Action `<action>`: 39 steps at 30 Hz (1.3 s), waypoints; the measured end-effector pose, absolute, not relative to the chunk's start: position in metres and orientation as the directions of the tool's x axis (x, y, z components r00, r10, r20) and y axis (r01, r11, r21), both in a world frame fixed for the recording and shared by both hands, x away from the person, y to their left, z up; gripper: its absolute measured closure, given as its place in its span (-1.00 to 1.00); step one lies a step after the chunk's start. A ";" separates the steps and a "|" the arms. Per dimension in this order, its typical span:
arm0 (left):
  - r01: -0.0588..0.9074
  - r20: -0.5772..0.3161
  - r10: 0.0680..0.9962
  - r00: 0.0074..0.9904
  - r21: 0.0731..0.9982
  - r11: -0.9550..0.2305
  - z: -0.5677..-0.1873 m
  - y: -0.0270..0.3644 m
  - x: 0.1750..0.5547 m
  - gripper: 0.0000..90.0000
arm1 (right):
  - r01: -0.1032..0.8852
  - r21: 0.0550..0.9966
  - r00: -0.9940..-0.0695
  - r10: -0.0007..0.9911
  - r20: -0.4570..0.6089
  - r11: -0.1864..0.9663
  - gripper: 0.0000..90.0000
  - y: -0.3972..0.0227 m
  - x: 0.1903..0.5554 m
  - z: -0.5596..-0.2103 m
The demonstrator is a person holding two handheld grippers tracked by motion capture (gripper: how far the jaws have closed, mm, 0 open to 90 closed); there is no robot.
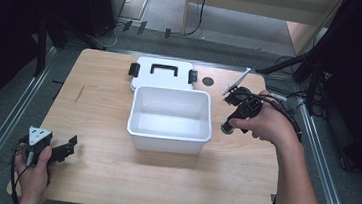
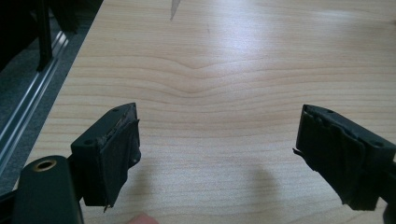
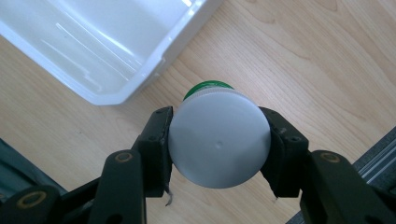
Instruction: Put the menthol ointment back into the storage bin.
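My right gripper is shut on a small green jar with a white round lid, held just above the wood beside the white bin's corner. From the high view the right gripper sits right of the empty white bin, with the jar at its tip. My left gripper rests at the table's near left corner, jaws wide apart. In the left gripper view its fingers frame bare wood with nothing between them.
The bin's white lid with a black handle and two black latches lies flat behind the bin. A dark round hole marks the tabletop right of the lid. Metal rails run along both sides of the table.
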State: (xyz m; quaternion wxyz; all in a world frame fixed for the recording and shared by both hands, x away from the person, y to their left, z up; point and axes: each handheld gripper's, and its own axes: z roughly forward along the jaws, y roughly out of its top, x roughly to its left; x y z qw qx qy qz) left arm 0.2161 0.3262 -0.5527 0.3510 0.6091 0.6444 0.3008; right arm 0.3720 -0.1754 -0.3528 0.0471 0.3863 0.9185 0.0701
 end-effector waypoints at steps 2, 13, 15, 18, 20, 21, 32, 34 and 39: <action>0.574 -0.086 0.996 -0.012 0.815 0.077 -0.553 0.326 0.216 -0.68 | 0.693 0.168 -0.706 0.708 -0.038 0.701 0.14 -0.171 0.373 -0.346; 0.576 -0.089 0.996 -0.010 0.814 0.078 -0.553 0.327 0.216 -0.68 | 0.653 0.169 -0.741 0.669 -0.058 0.738 0.14 -0.142 0.377 -0.326; 0.576 -0.090 0.996 -0.010 0.813 0.080 -0.553 0.327 0.216 -0.68 | 0.645 0.162 -0.750 0.659 -0.056 0.747 0.14 -0.136 0.379 -0.327; 0.577 -0.094 0.996 -0.009 0.813 0.082 -0.553 0.327 0.216 -0.68 | 0.628 0.165 -0.765 0.643 -0.052 0.761 0.14 -0.129 0.381 -0.330; 0.577 -0.096 0.995 -0.007 0.812 0.083 -0.553 0.327 0.216 -0.68 | 0.613 0.166 -0.778 0.627 -0.048 0.773 0.14 -0.124 0.383 -0.332; 0.578 -0.097 0.995 -0.006 0.812 0.083 -0.553 0.327 0.216 -0.68 | 0.610 0.164 -0.781 0.623 -0.044 0.775 0.14 -0.122 0.383 -0.334; 0.579 -0.100 0.995 -0.004 0.811 0.084 -0.553 0.327 0.217 -0.68 | 0.437 0.204 -0.886 0.458 -0.069 0.876 0.14 -0.105 0.390 -0.350; 0.579 -0.101 0.995 -0.003 0.811 0.084 -0.553 0.328 0.217 -0.68 | 0.404 0.199 -0.901 0.426 -0.085 0.893 0.14 -0.103 0.391 -0.354; 0.579 -0.102 0.995 -0.003 0.811 0.085 -0.553 0.328 0.217 -0.68 | 0.333 0.175 -0.930 0.353 -0.105 0.927 0.14 -0.099 0.395 -0.365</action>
